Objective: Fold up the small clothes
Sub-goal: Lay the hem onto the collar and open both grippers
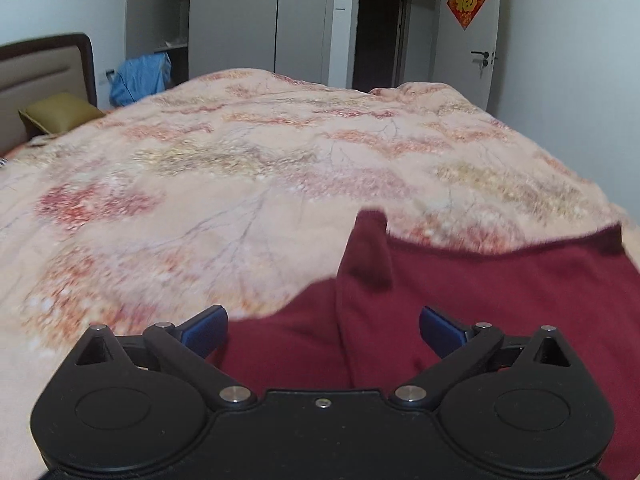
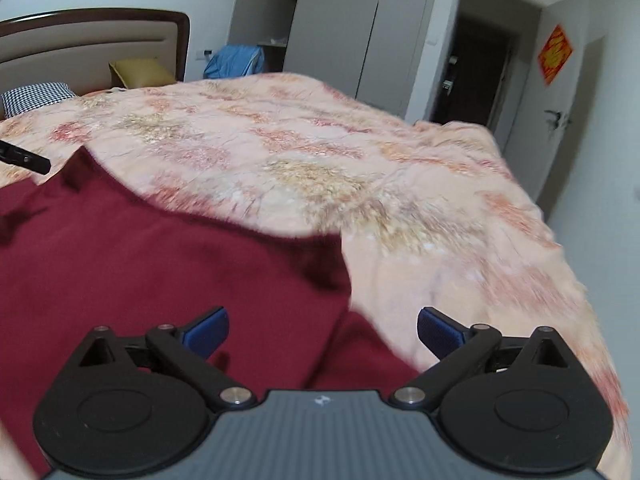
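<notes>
Surface: floral bedspread (image 1: 240,168), bedroom | maroon garment (image 1: 500,300) laid at near edge | left gripper (image 1: 323,330), right gripper (image 2: 323,330) spread wide, nothing gripped

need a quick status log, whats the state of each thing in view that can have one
left gripper: open, nothing between the pads
right gripper: open, nothing held
dark red garment: lying loose on the blanket, one corner standing up
blanket: spread over the bed
wardrobe door: open
white door: shut
</notes>
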A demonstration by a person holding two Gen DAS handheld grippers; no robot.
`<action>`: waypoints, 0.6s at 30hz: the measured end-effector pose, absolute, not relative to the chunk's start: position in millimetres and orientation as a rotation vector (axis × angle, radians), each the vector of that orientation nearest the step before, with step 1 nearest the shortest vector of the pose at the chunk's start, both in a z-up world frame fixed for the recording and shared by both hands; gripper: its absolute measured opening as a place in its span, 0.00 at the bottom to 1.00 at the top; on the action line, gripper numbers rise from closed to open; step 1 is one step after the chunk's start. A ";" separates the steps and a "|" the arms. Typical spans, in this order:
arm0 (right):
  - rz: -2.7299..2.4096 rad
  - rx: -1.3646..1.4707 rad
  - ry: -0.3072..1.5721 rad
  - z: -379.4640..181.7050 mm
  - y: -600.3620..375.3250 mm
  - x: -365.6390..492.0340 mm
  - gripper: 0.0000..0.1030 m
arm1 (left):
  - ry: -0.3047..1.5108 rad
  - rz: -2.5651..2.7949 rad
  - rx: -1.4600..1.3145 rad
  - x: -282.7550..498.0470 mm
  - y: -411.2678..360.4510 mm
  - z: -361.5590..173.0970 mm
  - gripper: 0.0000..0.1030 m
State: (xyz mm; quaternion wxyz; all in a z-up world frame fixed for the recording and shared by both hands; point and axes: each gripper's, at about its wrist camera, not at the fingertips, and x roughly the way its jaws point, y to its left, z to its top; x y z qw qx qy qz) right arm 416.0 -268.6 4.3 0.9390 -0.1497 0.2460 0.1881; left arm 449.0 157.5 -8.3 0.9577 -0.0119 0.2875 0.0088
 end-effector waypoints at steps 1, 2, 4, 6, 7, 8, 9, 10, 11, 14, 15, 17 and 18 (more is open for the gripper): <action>0.382 -0.310 0.489 -0.4 -272.9 397.4 1.00 | 0.583 0.041 -0.001 443.1 157.0 -15.7 0.99; 0.370 -0.311 0.475 -4.8 -276.3 379.6 1.00 | 0.584 0.066 0.014 438.6 157.7 -21.8 0.99; 0.348 -0.322 0.454 -14.6 -279.9 348.0 1.00 | 0.569 0.092 0.012 431.8 162.0 -32.2 0.99; 0.296 -0.345 0.426 -26.0 -280.5 324.4 1.00 | 0.543 0.096 -0.030 426.8 167.7 -39.6 1.00; 0.258 -0.346 0.426 -31.8 -281.1 317.4 1.00 | 0.538 0.099 -0.064 426.0 171.1 -43.0 1.00; 0.227 -0.329 0.433 -36.5 -283.2 313.4 1.00 | 0.532 0.103 -0.095 425.4 174.5 -46.0 1.00; 0.204 -0.289 0.438 -40.0 -287.4 310.7 1.00 | 0.527 0.100 -0.117 425.1 177.2 -48.1 1.00; 0.192 -0.243 0.444 -42.0 -292.4 309.9 1.00 | 0.527 0.095 -0.136 425.1 180.1 -48.5 1.00; 0.187 -0.198 0.456 -43.5 -298.1 310.3 1.00 | 0.524 0.092 -0.154 424.6 182.2 -46.6 0.99; 0.190 -0.114 0.471 -38.4 -307.4 309.6 1.00 | 0.495 0.112 -0.206 412.7 187.8 -32.6 0.99; 0.196 -0.098 0.463 -36.5 -309.8 306.4 1.00 | 0.479 0.112 -0.218 405.1 188.8 -27.4 0.99; 0.197 -0.085 0.441 -33.1 -313.5 299.3 1.00 | 0.448 0.112 -0.229 385.7 187.1 -17.7 0.99; 0.192 -0.080 0.431 -32.4 -314.0 295.0 1.00 | 0.430 0.112 -0.234 374.1 184.5 -13.7 0.99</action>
